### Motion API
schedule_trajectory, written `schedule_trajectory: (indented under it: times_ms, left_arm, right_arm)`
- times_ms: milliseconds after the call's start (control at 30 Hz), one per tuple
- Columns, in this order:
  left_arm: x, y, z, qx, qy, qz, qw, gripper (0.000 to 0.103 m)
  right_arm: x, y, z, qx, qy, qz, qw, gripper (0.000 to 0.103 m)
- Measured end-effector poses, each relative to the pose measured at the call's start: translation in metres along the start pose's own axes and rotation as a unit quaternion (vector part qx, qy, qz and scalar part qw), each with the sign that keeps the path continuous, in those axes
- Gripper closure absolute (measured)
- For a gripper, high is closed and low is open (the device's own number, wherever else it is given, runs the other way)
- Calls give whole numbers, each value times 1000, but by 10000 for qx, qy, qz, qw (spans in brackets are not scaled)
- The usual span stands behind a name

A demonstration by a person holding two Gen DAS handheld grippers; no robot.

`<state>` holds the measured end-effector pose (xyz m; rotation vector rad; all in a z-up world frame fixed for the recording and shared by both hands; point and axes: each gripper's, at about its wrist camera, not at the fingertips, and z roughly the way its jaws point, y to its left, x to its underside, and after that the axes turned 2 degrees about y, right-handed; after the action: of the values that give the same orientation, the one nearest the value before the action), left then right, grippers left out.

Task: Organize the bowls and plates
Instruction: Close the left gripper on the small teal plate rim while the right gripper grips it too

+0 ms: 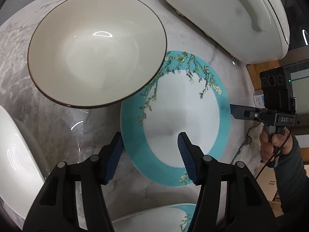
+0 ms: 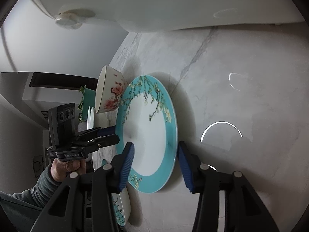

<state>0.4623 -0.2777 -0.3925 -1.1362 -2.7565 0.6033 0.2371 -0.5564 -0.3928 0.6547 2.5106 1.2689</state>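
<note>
A turquoise-rimmed plate (image 1: 173, 104) with a blossom pattern lies on the marble counter (image 1: 58, 127). My left gripper (image 1: 150, 137) straddles its near-left rim: one pad sits against the outer edge and the other rests on the white well, shut on the plate. From the opposite side my right gripper (image 2: 155, 145) holds the plate (image 2: 148, 135) the same way, one pad on the well and one at the outer edge. Each gripper shows in the other's view, the right gripper (image 1: 232, 110) and the left gripper (image 2: 112, 134) both at the rim.
A cream bowl (image 1: 96, 52) with a dark rim and red flowers on its outside (image 2: 112, 90) stands at the plate's far-left edge. A white appliance (image 1: 222, 19) fills the back. A white dish (image 1: 15, 154) and a second blossom-patterned dish (image 1: 173, 218) lie nearby. Hands (image 2: 65, 168) hold both grippers.
</note>
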Motion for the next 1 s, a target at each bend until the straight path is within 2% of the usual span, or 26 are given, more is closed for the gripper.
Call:
schedule_trajectory:
  times_ms: [100,167,233,267,300,533,700,1000]
  left_arm:
    - [-4,5,-3,41,-42,-72,10000,55]
    - [-7,7,-4,-54,-40,-54,10000,65]
    - [-8,9,-4,-246,-30,-39,9997,79]
    - [-8,12,-4,-261,-16,-63,9996,83]
    - [-9,15,-5,-228,-3,-85,9997,84]
    - [-14,12,-4,-405,43,-18,9992,87]
    - [-9,6,-4,-251,37,-42,9997,90]
    - [-1,8,-15,-192,41,-140,9997,92]
  right_arm:
    - [-1,2,2,44,27,0,10000,57]
    - [0,1,0,107,29,29,9999,62]
    - [0,-1,-1,331,28,64,9994,86]
    - [1,-5,-3,449,35,135,9989,94]
    - [2,-8,-4,473,31,230,9986,96]
    - [5,3,-3,791,20,71,9968,93]
    - [7,0,-8,864,-111,229,9959,93]
    - [14,4,-7,849,-115,328,9958,92]
